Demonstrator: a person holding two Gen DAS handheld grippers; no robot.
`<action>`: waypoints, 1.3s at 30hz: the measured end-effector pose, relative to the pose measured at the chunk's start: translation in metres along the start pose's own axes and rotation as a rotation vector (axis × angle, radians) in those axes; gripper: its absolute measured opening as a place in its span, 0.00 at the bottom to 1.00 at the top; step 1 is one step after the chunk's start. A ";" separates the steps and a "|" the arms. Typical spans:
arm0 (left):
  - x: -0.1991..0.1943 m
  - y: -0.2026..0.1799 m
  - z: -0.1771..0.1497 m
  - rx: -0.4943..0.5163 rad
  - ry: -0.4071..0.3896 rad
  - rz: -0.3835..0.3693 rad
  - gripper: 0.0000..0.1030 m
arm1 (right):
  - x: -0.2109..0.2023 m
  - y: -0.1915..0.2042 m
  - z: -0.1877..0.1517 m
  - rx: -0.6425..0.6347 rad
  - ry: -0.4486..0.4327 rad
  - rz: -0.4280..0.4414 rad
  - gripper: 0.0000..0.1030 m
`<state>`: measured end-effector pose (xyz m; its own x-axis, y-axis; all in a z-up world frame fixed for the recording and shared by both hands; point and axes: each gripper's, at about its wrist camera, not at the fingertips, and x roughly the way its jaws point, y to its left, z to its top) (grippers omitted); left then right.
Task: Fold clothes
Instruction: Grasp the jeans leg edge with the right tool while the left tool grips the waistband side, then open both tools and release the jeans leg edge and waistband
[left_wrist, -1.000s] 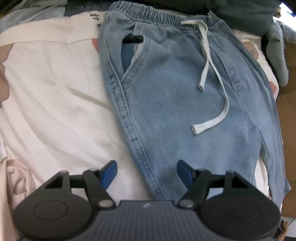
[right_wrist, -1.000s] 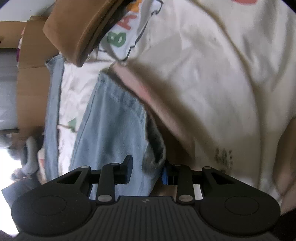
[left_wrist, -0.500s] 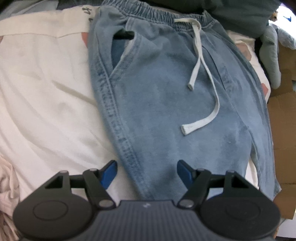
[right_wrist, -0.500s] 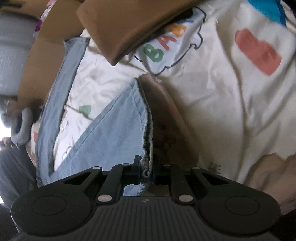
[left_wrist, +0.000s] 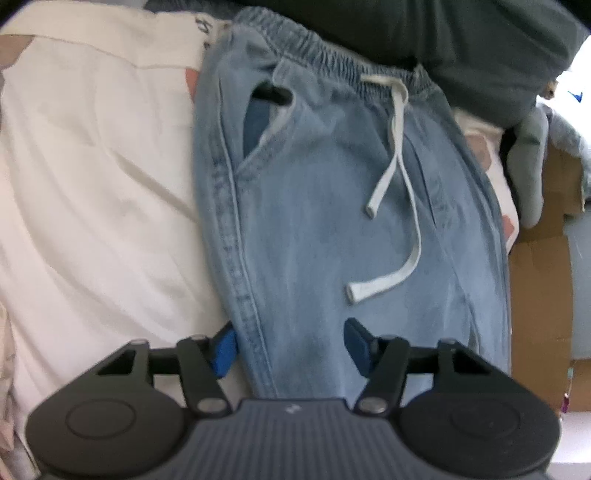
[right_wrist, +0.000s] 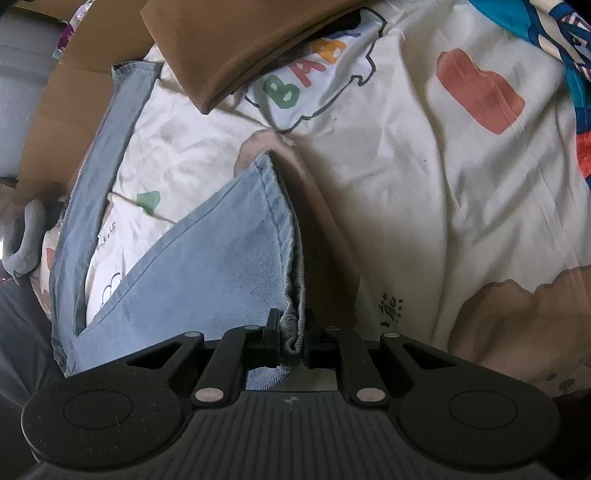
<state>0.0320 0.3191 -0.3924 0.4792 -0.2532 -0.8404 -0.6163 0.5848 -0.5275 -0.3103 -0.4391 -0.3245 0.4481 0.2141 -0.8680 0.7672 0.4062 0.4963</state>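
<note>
Meanwhile, light denim trousers (left_wrist: 332, 221) lie on a cream printed bedsheet (left_wrist: 92, 184). Left hand-held gripper (left_wrist: 290, 345), jaws just narrowing but unclenched, straddles the trousers' side seam; right hand-held gripper (right_wrist: 291, 338) is clenched on the trouser-leg hem (right_wrist: 291, 295), lifting it off the sheet.

Light-blue denim trousers (left_wrist: 314, 221) lie front-up on a cream bed cover, elastic waistband at the far end, with a white drawstring (left_wrist: 399, 177) trailing loose down the front. One hem (right_wrist: 288, 258) is lifted off the cover and bunched; the other leg seems to lie flat.
</note>
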 end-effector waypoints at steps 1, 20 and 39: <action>-0.001 0.002 0.002 -0.007 -0.009 0.001 0.58 | 0.001 -0.001 -0.001 0.001 0.002 -0.002 0.09; -0.023 0.015 0.039 0.048 -0.088 0.087 0.06 | 0.002 0.008 -0.004 -0.042 0.027 -0.074 0.09; -0.010 0.011 0.043 0.129 -0.060 0.194 0.09 | 0.019 -0.018 -0.035 -0.002 0.098 -0.155 0.09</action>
<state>0.0475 0.3616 -0.3850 0.3986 -0.0823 -0.9134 -0.6176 0.7122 -0.3337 -0.3316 -0.4110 -0.3506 0.2772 0.2345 -0.9317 0.8226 0.4432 0.3563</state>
